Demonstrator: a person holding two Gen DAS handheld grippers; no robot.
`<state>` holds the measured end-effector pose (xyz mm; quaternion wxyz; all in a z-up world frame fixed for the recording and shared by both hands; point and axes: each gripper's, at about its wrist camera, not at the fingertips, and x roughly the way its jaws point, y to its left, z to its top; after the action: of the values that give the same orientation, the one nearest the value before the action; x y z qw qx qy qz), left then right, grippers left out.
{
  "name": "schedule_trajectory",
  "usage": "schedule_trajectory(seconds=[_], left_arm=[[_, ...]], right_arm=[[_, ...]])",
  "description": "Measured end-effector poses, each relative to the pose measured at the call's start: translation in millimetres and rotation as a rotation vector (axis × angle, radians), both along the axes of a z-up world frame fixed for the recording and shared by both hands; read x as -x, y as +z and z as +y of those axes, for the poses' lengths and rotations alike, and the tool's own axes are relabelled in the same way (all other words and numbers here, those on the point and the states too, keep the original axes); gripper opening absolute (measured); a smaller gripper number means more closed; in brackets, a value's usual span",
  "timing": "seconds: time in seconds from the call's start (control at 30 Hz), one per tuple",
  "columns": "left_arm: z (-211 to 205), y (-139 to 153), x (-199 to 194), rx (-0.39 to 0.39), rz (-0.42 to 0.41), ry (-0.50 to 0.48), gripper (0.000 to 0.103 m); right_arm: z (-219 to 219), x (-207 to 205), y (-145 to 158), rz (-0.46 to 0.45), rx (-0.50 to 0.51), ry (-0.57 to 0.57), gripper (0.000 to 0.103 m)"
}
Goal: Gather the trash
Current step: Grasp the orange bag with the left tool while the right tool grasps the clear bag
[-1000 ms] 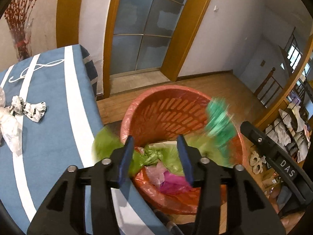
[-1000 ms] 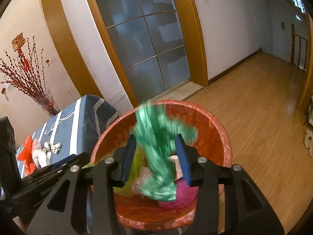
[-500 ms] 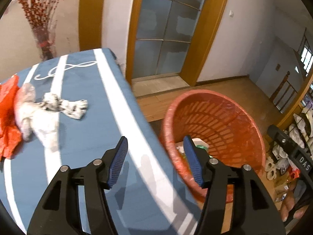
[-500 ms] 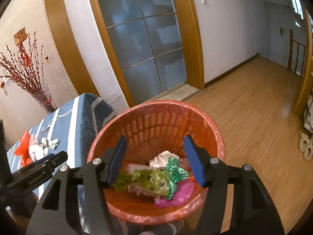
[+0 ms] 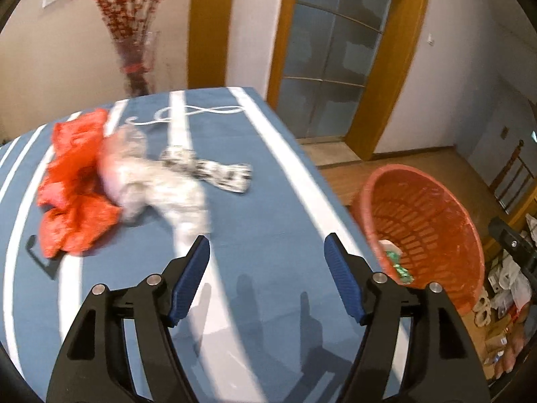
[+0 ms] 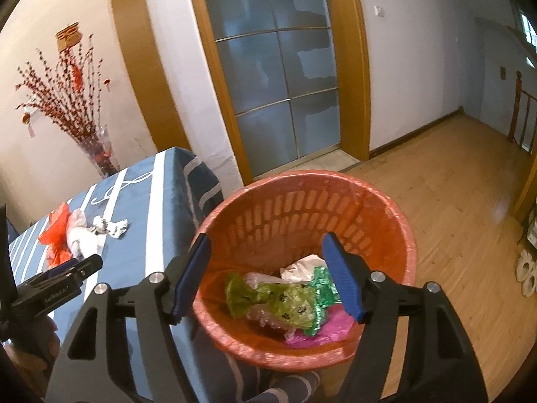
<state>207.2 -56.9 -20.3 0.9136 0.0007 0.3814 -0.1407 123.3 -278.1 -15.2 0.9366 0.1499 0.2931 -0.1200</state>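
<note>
Left gripper (image 5: 266,278) spread wide and empty over the table (image 5: 268,208), lining up on the white bag (image 5: 157,184) beside the red bag (image 5: 72,184) — right gripper (image 6: 265,275), also agape, hovers above the basket (image 6: 335,201).

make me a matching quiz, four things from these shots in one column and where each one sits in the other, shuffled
Things:
1. red plastic bag
2. green wrapper
3. black-and-white printed scrap
4. right claw

Places:
A. above the orange basket, open and empty
B. on the blue striped tablecloth, on the pile's basket side
C. inside the basket with pink and white trash
D. on the tablecloth, on the pile's side away from the basket

Pairs: 1-D, 2-C, 3-B, 4-A
</note>
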Motion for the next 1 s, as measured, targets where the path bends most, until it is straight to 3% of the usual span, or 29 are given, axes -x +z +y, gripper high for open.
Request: schedule_trajectory(seconds=[0.27,0.47,0.87,1.0], left_arm=[[82,8,-9,-0.027,-0.04,0.189,0.07],[140,1,-35,-0.039,-0.016,0.351,0.07],[168,-23,-96,-0.02,0.094,0.411,0.07],[173,-27,-93,-0.016,0.104,0.391,0.049]], right_arm=[[40,-13,0,0.009,0.01,0.099,0.069],[70,-26,-3,0.022,0.018,0.165,0.069],[109,-51,-7,0.046,0.047,0.242,0.069],[119,-55,-7,0.05,0.055,0.264,0.069]])
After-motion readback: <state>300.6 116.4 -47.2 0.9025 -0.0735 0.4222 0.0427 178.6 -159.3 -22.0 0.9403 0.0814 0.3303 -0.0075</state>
